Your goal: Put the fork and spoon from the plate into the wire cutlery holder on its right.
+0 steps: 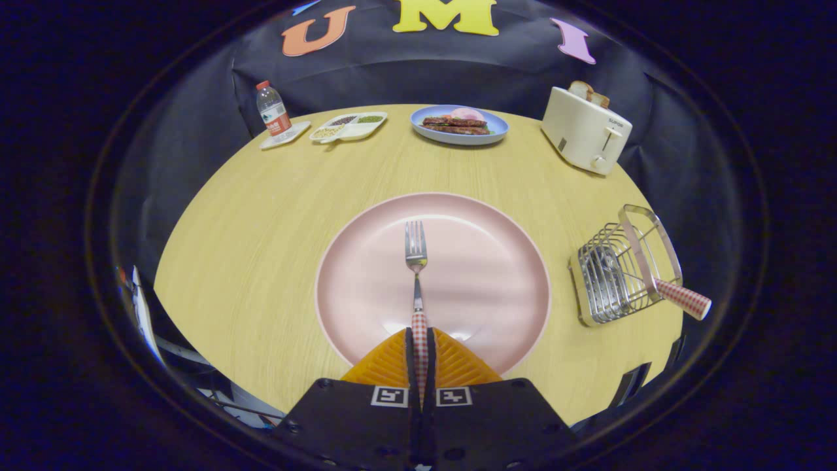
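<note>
The gripper is clamped on the fork handle, its long axis pointing straight ahead over the plate; the holder sits to the right.

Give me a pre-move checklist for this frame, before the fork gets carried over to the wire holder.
1. Tongs shut on the fork handle: ok, both fingers press it.
2. Fork lifted off the pink plate: cannot tell.
3. Wire cutlery holder upright on the table, right of the plate: ok.
4. Room in the holder: ok, one checked handle leans out of its right side.
5. Path from plate to holder: ok.
6. Spoon already in the holder: cannot tell, its head is hidden.
</note>
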Demonstrator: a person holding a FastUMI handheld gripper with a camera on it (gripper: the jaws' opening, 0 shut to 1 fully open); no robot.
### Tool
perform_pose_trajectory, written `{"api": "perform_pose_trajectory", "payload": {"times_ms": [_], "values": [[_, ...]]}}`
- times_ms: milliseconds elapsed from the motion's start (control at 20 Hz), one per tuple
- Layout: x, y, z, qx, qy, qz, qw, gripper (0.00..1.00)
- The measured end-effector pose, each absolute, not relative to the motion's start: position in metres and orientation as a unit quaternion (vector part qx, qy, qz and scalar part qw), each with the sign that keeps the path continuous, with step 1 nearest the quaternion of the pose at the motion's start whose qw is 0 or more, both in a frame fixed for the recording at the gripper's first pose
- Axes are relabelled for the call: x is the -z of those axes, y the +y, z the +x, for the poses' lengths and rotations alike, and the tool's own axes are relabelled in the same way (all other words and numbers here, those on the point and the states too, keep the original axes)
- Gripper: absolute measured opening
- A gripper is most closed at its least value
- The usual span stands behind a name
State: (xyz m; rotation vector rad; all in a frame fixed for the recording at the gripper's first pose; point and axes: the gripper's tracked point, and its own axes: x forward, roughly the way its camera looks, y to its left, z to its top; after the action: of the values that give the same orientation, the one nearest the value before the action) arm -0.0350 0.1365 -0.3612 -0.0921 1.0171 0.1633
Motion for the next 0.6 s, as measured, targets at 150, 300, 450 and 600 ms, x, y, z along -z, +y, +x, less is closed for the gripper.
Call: {"api": "perform_pose_trajectory", "payload": {"times_ms": [150,300,450,600], "values": [[0.345,0.129,-0.031,-0.075,0.481,-0.048,0.872,0.01],[0.318,0.119,-0.026,-0.074,0.475,-0.045,0.875,0.01],[0.276,0.106,-0.023,-0.085,0.47,-0.039,0.878,0.01],[0.231,0.083,-0.018,-0.082,0.463,-0.031,0.882,0.01]]}}
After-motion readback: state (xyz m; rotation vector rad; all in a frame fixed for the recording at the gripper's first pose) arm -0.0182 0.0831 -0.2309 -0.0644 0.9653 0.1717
